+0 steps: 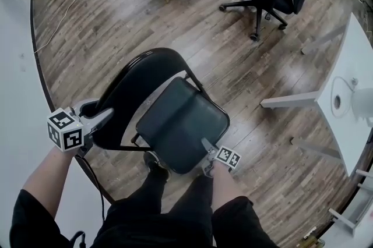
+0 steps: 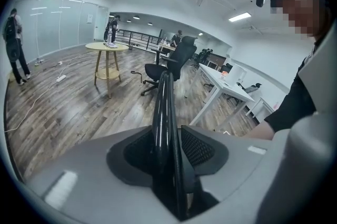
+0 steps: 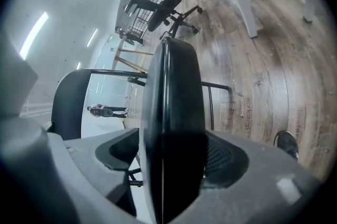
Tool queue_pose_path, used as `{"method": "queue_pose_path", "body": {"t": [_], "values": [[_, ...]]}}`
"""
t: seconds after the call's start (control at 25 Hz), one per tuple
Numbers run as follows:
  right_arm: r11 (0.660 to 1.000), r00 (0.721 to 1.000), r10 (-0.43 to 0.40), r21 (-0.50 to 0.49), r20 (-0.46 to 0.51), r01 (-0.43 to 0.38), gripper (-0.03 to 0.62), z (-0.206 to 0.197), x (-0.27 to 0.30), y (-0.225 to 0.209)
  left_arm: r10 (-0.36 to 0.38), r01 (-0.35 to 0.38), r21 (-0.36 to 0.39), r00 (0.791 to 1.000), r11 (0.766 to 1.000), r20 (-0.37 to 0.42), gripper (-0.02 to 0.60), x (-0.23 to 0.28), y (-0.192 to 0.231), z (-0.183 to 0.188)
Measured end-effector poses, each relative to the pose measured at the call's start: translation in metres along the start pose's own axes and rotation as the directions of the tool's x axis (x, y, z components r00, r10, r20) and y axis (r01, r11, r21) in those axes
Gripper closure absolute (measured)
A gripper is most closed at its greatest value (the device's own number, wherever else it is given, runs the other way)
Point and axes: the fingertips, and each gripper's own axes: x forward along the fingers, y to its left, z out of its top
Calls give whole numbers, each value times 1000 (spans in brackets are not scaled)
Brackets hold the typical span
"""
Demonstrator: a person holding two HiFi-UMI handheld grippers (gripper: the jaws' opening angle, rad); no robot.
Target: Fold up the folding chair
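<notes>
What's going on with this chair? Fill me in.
A person holding a gripper in each hand is working on a black folding chair. The left gripper is clamped on the edge of the backrest, and the right gripper is clamped on the front edge of the seat. The chair is not folded flat yet: seat and backrest stand apart.

Left gripper (image 1: pixel 100 117) low left, angled down, fingers (image 2: pixel 199 147) clamped on backrest (image 1: pixel 140 72) edge. Right gripper (image 1: pixel 207 149) centre-right, angled down, fingers (image 3: pixel 222 157) clamped on seat (image 1: pixel 180 124) front edge. Both forearms bare, reaching forward.
</notes>
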Motion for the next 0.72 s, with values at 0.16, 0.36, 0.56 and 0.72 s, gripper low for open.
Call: {"method": "queue_pose_path", "body": {"t": [0.16,0.36,0.56,0.72], "values": [[1000,1000,-16,-13,4,16,244,4,-3,13,-11,11,-11,1000,1000,-3,431,-3,-10,7],[999,1000,-28,-15,11,28,250,4,-5,32,-5,5,0,1000,1000,-5,433,-6,-19,11],[999,999,-31,-28,13,32,260,4,-9,51,10,-10,6,1000,1000,-3,443,-11,-29,14],[999,999,-33,-42,7,34,264,4,-10,65,13,-13,8,1000,1000,-1,448,-13,-38,16]]}}
